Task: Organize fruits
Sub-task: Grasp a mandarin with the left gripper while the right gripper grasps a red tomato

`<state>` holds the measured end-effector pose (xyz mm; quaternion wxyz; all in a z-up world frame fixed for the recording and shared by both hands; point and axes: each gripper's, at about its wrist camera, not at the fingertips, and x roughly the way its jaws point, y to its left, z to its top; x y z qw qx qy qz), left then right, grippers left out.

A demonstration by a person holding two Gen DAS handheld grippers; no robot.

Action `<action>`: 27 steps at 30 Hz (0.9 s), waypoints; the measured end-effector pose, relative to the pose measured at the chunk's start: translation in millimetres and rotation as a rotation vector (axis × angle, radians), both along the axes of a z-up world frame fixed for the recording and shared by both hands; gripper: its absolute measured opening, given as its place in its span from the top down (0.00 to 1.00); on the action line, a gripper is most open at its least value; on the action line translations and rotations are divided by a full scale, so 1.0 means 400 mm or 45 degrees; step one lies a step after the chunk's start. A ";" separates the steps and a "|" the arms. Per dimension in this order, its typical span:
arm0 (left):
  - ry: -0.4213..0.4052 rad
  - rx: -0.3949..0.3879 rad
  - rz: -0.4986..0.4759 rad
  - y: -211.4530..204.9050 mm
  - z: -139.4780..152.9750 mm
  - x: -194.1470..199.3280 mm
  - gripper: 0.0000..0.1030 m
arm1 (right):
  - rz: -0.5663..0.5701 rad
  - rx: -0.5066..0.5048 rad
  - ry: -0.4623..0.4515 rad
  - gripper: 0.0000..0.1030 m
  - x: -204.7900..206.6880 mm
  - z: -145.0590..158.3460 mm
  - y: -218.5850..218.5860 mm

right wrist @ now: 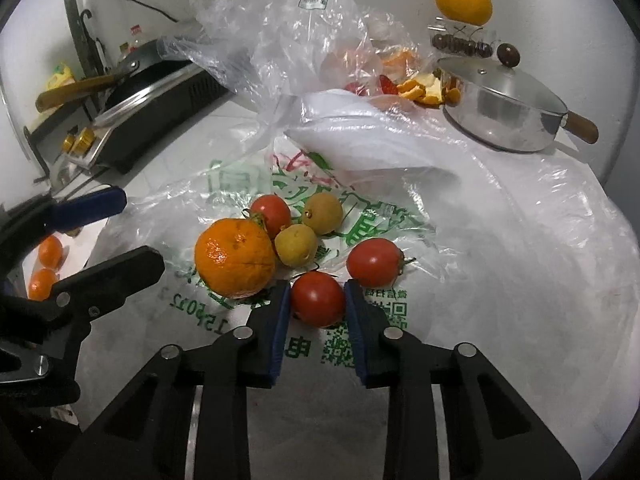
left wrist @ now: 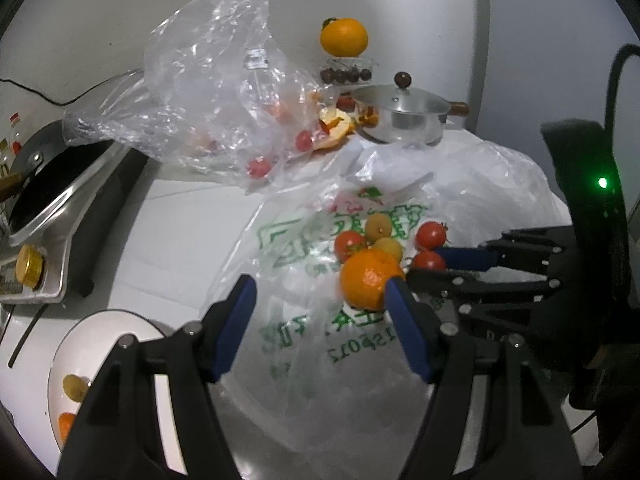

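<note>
Right gripper [right wrist: 316, 300]: pads flank a cherry tomato [right wrist: 318, 298], seemingly touching it
Left gripper [left wrist: 320, 304]: wide open, empty, beside the mandarin [left wrist: 370, 280]
Fruit: clustered on printed plastic bag [right wrist: 360, 380]

left tongs [left wrist: 322, 300] agape, right tongs [right wrist: 316, 308] narrowed

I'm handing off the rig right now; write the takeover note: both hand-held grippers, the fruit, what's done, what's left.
Right hand-held gripper: fingers around a small red tomato, contact unclear, not lifted.
Left hand-held gripper: open, empty, beside the orange mandarin.
On the printed plastic bag: mandarin, three red tomatoes, two yellow-brown round fruits.
Done: some orange fruits lie on the white plate.
Left: sort the fruit on the bag.
</note>
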<state>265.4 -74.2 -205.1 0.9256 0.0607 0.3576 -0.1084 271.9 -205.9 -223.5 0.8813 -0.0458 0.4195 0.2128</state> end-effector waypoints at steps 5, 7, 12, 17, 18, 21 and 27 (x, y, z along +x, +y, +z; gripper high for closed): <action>0.000 0.059 -0.033 -0.032 -0.012 0.014 0.34 | -0.009 0.032 -0.038 0.72 -0.009 0.019 -0.019; 0.007 0.075 -0.050 -0.046 -0.018 0.021 0.34 | -0.021 0.044 -0.047 0.72 -0.011 0.024 -0.030; -0.014 0.122 -0.092 -0.080 -0.019 0.028 0.34 | -0.055 0.078 -0.056 0.72 -0.016 0.028 -0.060; -0.009 0.156 -0.122 -0.111 -0.032 0.042 0.35 | -0.070 0.117 -0.062 0.72 -0.019 0.030 -0.082; 0.005 0.160 -0.122 -0.115 -0.036 0.050 0.36 | -0.078 0.114 -0.062 0.72 -0.018 0.028 -0.084; 0.030 0.184 -0.120 -0.122 -0.050 0.065 0.39 | -0.086 0.141 -0.063 0.72 -0.018 0.029 -0.094; 0.067 0.173 -0.152 -0.132 -0.070 0.071 0.54 | -0.098 0.161 -0.081 0.72 -0.021 0.038 -0.104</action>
